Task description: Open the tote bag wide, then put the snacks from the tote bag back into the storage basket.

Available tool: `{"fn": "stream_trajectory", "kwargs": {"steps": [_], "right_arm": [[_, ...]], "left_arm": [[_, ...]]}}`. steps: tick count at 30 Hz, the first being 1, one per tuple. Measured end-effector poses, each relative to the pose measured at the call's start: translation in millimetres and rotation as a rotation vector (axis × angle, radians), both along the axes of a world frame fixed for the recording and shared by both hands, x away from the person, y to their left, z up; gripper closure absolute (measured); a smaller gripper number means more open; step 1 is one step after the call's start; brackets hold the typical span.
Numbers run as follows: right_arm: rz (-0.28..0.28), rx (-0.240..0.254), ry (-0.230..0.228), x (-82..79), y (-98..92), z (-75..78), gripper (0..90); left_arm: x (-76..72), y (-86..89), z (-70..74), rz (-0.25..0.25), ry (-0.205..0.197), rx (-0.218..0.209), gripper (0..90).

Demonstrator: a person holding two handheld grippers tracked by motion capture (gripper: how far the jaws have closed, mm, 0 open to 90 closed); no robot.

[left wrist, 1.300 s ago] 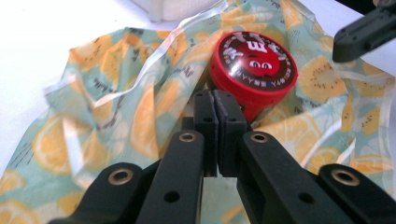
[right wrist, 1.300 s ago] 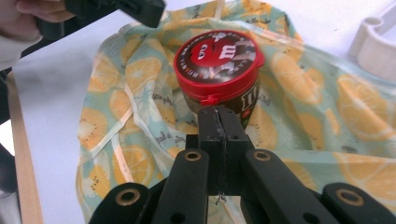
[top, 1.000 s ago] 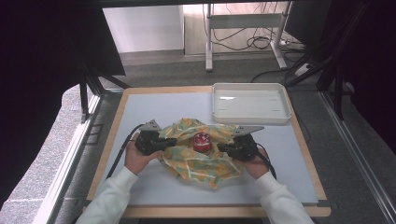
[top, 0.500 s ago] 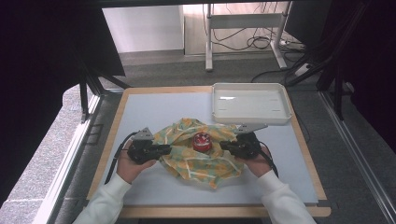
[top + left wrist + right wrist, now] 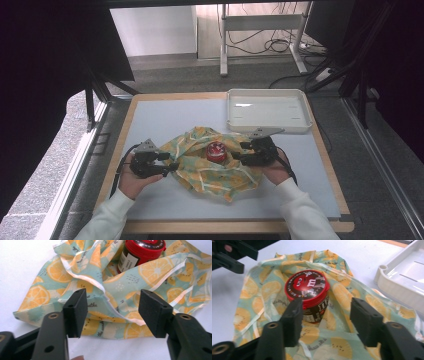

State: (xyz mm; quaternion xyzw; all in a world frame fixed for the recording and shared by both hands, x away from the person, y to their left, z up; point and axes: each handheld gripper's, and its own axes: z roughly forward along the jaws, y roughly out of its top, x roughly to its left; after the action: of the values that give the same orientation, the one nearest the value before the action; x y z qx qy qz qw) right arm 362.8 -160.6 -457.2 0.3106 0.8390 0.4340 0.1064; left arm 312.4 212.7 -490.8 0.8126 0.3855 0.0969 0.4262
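A cloth [image 5: 212, 167] printed with orange slices lies crumpled in the middle of the table. A red-lidded jar [image 5: 216, 150] stands upright on it. My left gripper [image 5: 172, 164] is at the cloth's left edge. Its jaws have just been opening and stand apart, with a cloth fold [image 5: 110, 300] loose beyond the left gripper [image 5: 113, 302]. At the cloth's right side, the right gripper [image 5: 236, 157] has also just been opening. In its own view the right gripper [image 5: 327, 312] stands open over the cloth [image 5: 337, 340], and the jar [image 5: 308, 293] sits just beyond the left jaw, untouched.
A white tray [image 5: 267, 125] sits at the back right of the table, close behind my right hand. The wooden table rim [image 5: 115, 165] runs along the left. Bare grey table surface [image 5: 165, 120] lies behind the cloth. The other gripper [image 5: 234, 255] shows far off in the right gripper view.
Both grippers have opened and let go of the cloth. The left hand has drawn back to the left and towards the person. The right hand has stayed in place.
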Motion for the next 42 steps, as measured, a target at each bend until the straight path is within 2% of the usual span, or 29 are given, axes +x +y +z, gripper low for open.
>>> {"fn": "stream_trajectory", "kwargs": {"steps": [4,11,27,32,39,42], "right_arm": [[-0.034,-0.029,-0.012,2.4,2.8,2.5,34.9],[-0.049,-0.038,-0.027,1.5,9.9,10.2,31.8],[-0.046,-0.104,-0.009,5.5,42.5,7.8,30.7],[-0.049,-0.108,-0.001,9.8,50.7,6.3,30.3],[-0.050,-0.145,0.024,11.6,70.8,1.7,28.0],[-0.067,-0.160,0.032,11.4,79.4,-2.5,26.4]], "left_arm": [[-1.9,2.6,0.9,0.002,-0.002,0.006,37.4],[-2.7,5.2,-0.4,0.017,0.004,0.016,34.2],[-2.8,3.0,-4.2,0.005,0.013,0.033,32.2],[-1.9,1.0,-7.3,0.000,0.025,0.043,31.9],[-1.6,-1.2,-8.8,-0.004,0.028,0.049,31.7],[-1.4,-1.8,-9.4,-0.003,0.029,0.050,31.6]]}}
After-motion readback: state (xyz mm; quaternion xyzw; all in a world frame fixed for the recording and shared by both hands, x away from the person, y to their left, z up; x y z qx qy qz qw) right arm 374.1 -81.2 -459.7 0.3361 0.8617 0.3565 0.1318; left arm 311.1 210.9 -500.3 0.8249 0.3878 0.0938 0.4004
